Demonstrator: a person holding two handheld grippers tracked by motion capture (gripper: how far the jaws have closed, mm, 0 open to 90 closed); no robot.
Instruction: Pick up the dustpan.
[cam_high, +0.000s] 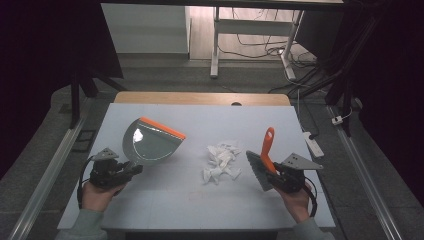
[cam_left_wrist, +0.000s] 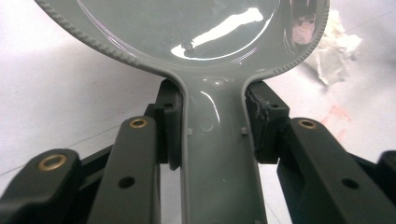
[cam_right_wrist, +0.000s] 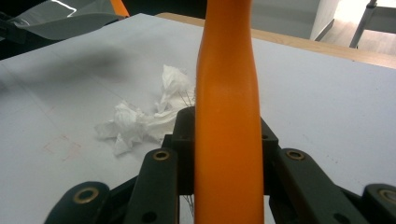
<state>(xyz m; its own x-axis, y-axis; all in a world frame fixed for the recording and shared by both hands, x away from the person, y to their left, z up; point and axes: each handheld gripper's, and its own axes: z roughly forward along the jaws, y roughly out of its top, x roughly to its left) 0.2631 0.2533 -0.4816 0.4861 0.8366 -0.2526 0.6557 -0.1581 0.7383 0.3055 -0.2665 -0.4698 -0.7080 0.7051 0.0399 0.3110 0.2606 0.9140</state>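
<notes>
From the high view, the left gripper (cam_high: 131, 171) is pinching the handle of a grey dustpan (cam_high: 150, 142) with an orange front lip, over the left half of the white table (cam_high: 165, 200). The pan's mouth faces away toward the far right, and I can't tell if it's resting on the table or held just off it. The right gripper (cam_high: 274, 172) is clamped on a small brush (cam_high: 264, 159) with an orange handle, which sticks up and away while the grey bristle head sits to its left. Between the two tools, a bit nearer the brush, is a pile of crumpled white paper scraps (cam_high: 221, 161) lying on the table.

The left gripper view gets you what the high view can't: the jaws are pressed against both sides of the dustpan's narrow grey neck (cam_left_wrist: 215, 154), right where it widens into the shiny pan. A bit of the paper scraps (cam_left_wrist: 334, 58) pokes out past the pan's rim at upper right.

The right gripper view shows the jaws squeezing the orange handle (cam_right_wrist: 227, 121) from both sides. The scraps (cam_right_wrist: 144, 116) lie off to the left, apart from the brush, and the dustpan (cam_right_wrist: 60, 18) shows in the top left corner.
</notes>
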